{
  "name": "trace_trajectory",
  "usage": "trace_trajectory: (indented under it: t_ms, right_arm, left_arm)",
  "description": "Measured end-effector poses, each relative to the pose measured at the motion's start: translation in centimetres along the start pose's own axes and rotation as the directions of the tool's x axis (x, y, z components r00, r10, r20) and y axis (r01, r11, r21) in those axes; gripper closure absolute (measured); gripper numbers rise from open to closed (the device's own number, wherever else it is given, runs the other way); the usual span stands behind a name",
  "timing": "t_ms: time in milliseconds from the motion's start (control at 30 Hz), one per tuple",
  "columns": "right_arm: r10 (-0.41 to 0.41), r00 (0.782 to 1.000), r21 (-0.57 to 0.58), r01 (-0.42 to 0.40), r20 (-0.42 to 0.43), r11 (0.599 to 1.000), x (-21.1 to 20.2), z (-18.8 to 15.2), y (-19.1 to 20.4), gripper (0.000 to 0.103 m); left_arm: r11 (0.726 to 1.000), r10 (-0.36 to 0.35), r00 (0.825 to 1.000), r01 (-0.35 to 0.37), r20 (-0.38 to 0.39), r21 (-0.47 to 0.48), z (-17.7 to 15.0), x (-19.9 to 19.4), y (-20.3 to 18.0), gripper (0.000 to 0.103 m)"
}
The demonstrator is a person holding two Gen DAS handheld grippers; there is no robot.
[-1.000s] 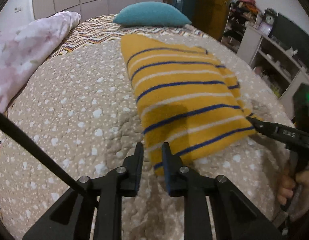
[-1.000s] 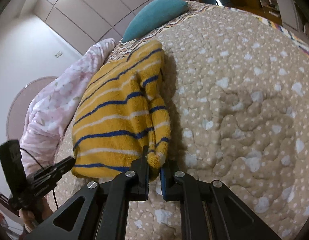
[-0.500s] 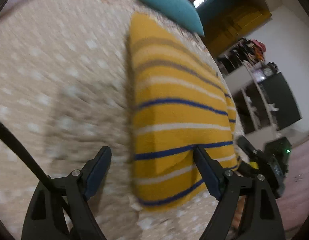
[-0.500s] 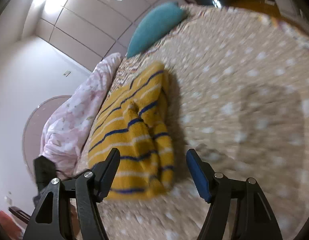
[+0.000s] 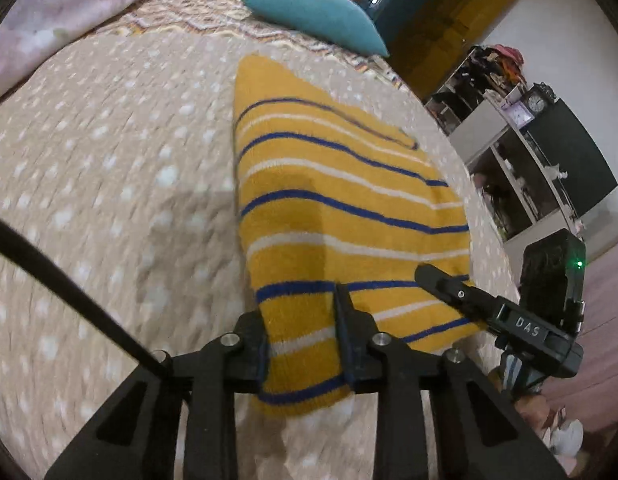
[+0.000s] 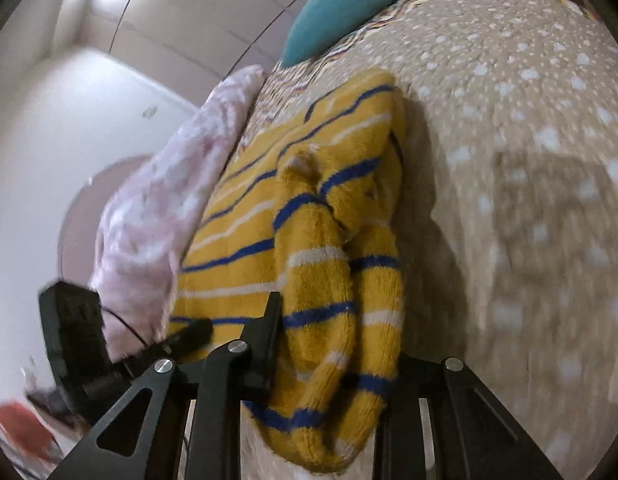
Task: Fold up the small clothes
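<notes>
A folded yellow sweater (image 5: 341, 184) with blue and white stripes lies on the beige dotted quilt (image 5: 109, 180). My left gripper (image 5: 301, 308) is at the sweater's near left corner. Its jaws are closing, and the knit fills the gap between the pads. In the right wrist view the sweater (image 6: 309, 240) shows its folded sleeves on top. My right gripper (image 6: 337, 332) is at the near right corner, its jaws closing with a thick bunch of sleeve and hem between them. The bunch hides its right finger. The right gripper's one visible finger (image 5: 449, 288) rests on the sweater's right edge.
A teal pillow (image 5: 317, 12) lies at the head of the bed beyond the sweater. A pink floral blanket (image 6: 157, 208) is heaped along the bed's left side. White shelves (image 5: 509, 152) stand past the right edge. A black cable (image 5: 69, 292) crosses the left wrist view.
Both grippers were shut at the sweater's near edge, then stood wide open over its near corners. Now both have narrowed onto the knit at those corners. The left wrist view has tilted.
</notes>
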State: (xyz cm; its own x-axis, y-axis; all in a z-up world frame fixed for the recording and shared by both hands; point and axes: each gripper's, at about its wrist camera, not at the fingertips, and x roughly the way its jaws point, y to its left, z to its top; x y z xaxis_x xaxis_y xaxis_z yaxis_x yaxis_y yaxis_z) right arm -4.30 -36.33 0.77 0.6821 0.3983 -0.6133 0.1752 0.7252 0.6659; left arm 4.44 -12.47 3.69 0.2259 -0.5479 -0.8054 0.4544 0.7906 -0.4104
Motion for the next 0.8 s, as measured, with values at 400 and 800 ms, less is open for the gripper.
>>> trace_trajectory:
  t_ms: [400, 800]
  right_arm:
    - [-0.197, 0.959, -0.143, 0.229, 0.206, 0.963, -7.3, 0.4, 5.6, 0.067]
    - [-0.364, 0.927, -0.071, 0.371, 0.088, 0.926, 0.3, 6.4, 3.1, 0.089]
  left_arm:
    - [0.939, 0.276, 0.902, -0.327, 0.333, 0.105, -7.4, -3.0, 2.4, 0.030]
    - [0.992, 0.119, 0.952, -0.099, 0.284, -0.082, -7.6, -3.9, 7.4, 0.030]
